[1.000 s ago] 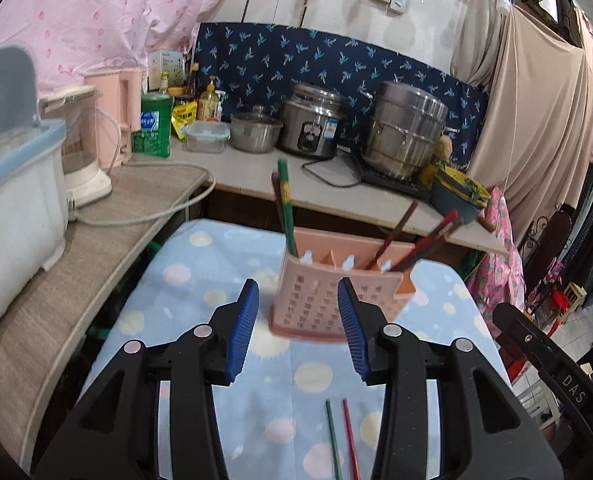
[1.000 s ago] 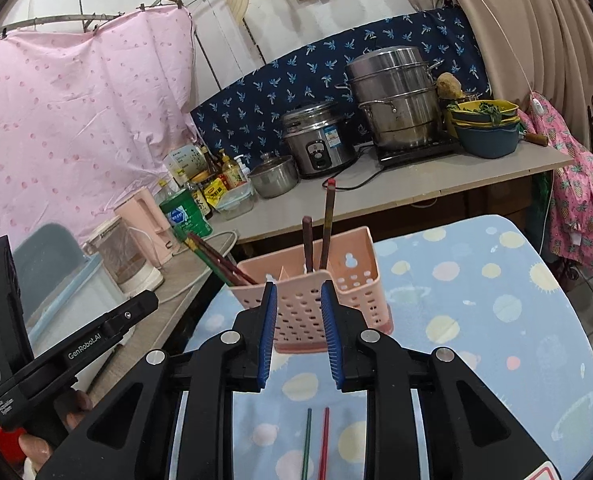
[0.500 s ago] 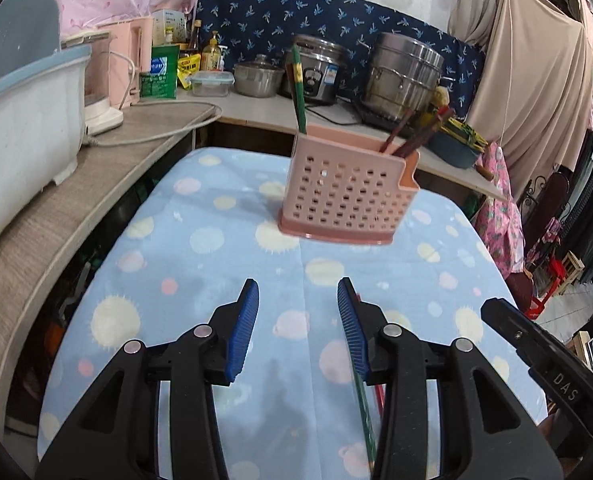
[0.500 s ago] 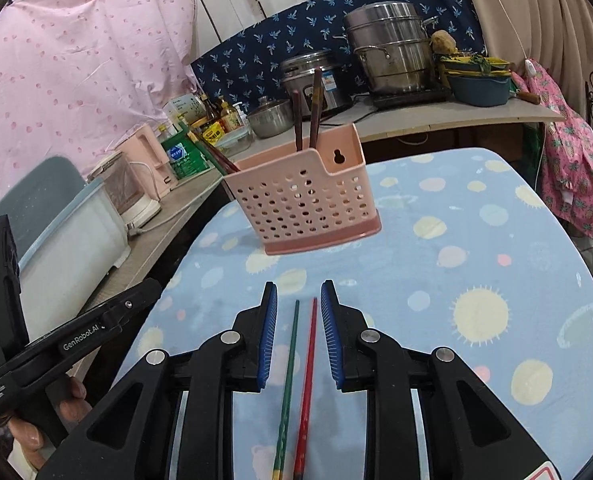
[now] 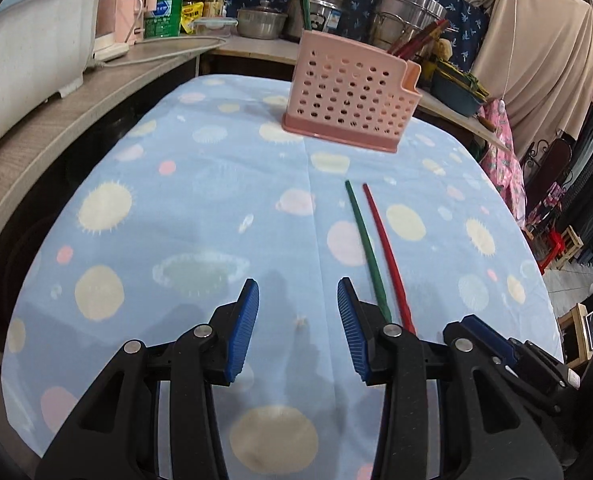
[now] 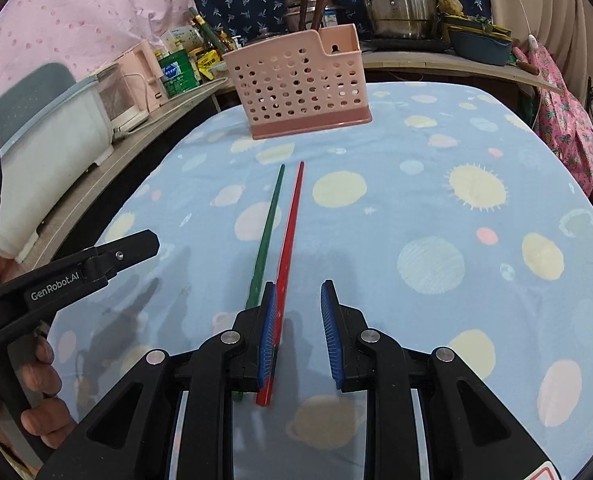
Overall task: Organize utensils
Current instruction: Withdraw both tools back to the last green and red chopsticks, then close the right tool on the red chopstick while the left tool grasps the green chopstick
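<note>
A pink perforated utensil holder [image 5: 352,92] [image 6: 300,84] stands at the far end of the blue dotted tablecloth with several chopsticks upright in it. A green chopstick [image 5: 364,240] [image 6: 268,224] and a red chopstick [image 5: 384,244] [image 6: 290,232] lie side by side on the cloth. My left gripper [image 5: 298,328] is open and empty, just left of the chopsticks' near ends. My right gripper [image 6: 298,328] is open and empty, low over the near ends, its left finger above the red chopstick.
A counter [image 5: 76,92] runs along the left with a white tub [image 5: 28,36], a kettle and bottles. Pots and a rice cooker [image 6: 396,0] stand on the far counter. Cloth hangs at the right [image 5: 536,40]. The left gripper's body shows in the right wrist view [image 6: 68,276].
Both grippers have pulled back from the holder and dropped towards the table. The two loose chopsticks now lie right by the fingers. The right gripper has opened wider.
</note>
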{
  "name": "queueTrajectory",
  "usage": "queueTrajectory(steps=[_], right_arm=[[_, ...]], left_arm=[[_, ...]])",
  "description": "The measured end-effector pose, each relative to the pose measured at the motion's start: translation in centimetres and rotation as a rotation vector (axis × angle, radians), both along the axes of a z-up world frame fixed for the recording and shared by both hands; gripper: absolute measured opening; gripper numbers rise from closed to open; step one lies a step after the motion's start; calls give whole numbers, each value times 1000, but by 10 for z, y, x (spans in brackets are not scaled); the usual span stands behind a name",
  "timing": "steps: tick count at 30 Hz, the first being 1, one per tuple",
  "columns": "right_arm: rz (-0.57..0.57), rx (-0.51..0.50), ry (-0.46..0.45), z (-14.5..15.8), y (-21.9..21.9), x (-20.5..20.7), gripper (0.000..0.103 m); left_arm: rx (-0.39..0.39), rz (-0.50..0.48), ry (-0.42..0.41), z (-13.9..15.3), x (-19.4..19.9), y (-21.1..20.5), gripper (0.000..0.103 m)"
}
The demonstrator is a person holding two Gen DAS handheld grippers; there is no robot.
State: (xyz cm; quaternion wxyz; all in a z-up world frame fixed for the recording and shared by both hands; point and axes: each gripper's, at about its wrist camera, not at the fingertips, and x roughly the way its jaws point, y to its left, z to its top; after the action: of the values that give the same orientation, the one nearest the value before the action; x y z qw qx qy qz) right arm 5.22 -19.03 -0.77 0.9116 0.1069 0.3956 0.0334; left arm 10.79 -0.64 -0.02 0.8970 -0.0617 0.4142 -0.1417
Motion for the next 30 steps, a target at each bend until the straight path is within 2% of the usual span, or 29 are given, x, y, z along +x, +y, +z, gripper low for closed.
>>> queueTrajectory(steps=[16, 22, 25, 30], right_arm=[[34, -34, 44, -22, 19, -19, 22], [33, -89, 31, -23, 22, -20, 16], [30, -120, 26, -24, 23, -22, 10], [19, -111, 24, -24, 17, -23, 7]], left_arm=[[3, -33, 55, -20, -21, -3, 39], [5, -40, 61, -22, -22, -5, 40], [6, -40, 63, -22, -23, -6, 44], [5, -50, 68, -22, -23, -9, 45]])
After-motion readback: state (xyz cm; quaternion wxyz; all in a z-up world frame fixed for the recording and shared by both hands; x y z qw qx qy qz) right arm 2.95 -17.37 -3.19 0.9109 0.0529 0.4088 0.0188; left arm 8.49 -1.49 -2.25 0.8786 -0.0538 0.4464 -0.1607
